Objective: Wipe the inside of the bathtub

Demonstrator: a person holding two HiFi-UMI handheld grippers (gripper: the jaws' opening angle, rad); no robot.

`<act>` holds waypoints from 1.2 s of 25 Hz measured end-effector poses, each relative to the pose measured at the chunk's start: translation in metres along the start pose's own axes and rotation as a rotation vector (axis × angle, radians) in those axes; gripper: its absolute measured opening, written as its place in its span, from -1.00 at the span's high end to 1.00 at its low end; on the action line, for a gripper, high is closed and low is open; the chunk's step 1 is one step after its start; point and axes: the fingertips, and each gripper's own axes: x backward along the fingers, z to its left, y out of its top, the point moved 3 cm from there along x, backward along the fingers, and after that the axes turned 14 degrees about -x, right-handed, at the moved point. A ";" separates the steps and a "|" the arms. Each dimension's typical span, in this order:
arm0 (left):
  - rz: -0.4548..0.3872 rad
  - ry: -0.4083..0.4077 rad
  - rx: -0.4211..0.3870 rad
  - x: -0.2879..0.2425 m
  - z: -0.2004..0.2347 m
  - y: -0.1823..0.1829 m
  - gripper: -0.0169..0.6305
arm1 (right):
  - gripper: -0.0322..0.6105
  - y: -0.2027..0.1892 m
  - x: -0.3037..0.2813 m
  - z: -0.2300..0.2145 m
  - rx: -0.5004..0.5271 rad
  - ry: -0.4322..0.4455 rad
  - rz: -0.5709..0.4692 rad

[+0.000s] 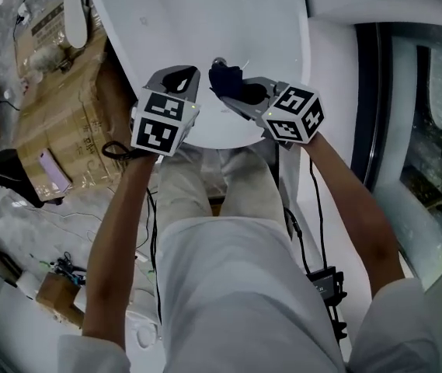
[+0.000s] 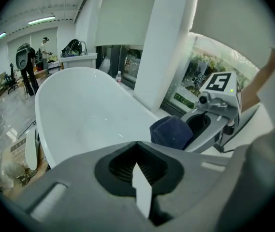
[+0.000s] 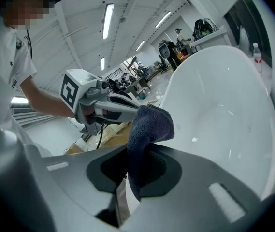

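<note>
The white bathtub (image 1: 205, 37) fills the top of the head view, its near end under both grippers. My right gripper (image 1: 236, 92) is shut on a dark blue cloth (image 1: 224, 78), which sticks out past the jaws above the tub's near rim. In the right gripper view the cloth (image 3: 147, 124) rises from between the jaws, with the tub's inside (image 3: 219, 110) behind it. My left gripper (image 1: 180, 78) hovers just left of the cloth, shut, with nothing in it. The left gripper view shows the tub (image 2: 84, 110), the cloth (image 2: 172, 132) and the right gripper (image 2: 209, 115) to the right.
Cardboard boxes (image 1: 57, 107) wrapped in film stand left of the tub, with a pink object (image 1: 53, 171) on them. A glass wall (image 1: 430, 130) and a white pillar (image 2: 166, 47) run along the right. Cables (image 1: 65, 266) lie on the floor at the left.
</note>
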 end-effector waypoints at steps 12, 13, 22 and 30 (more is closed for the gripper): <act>-0.158 0.040 0.020 0.097 -0.030 0.067 0.95 | 0.75 0.030 0.053 0.073 0.048 -0.044 -0.132; -0.166 0.048 0.027 0.106 -0.030 0.068 0.95 | 0.75 0.033 0.056 0.080 0.056 -0.043 -0.145; -0.248 0.103 0.047 0.169 -0.035 0.100 0.95 | 0.75 0.058 0.089 0.141 0.117 -0.036 -0.235; -0.317 0.139 0.046 0.212 -0.063 0.126 0.95 | 0.75 0.089 0.141 0.200 0.231 -0.046 -0.319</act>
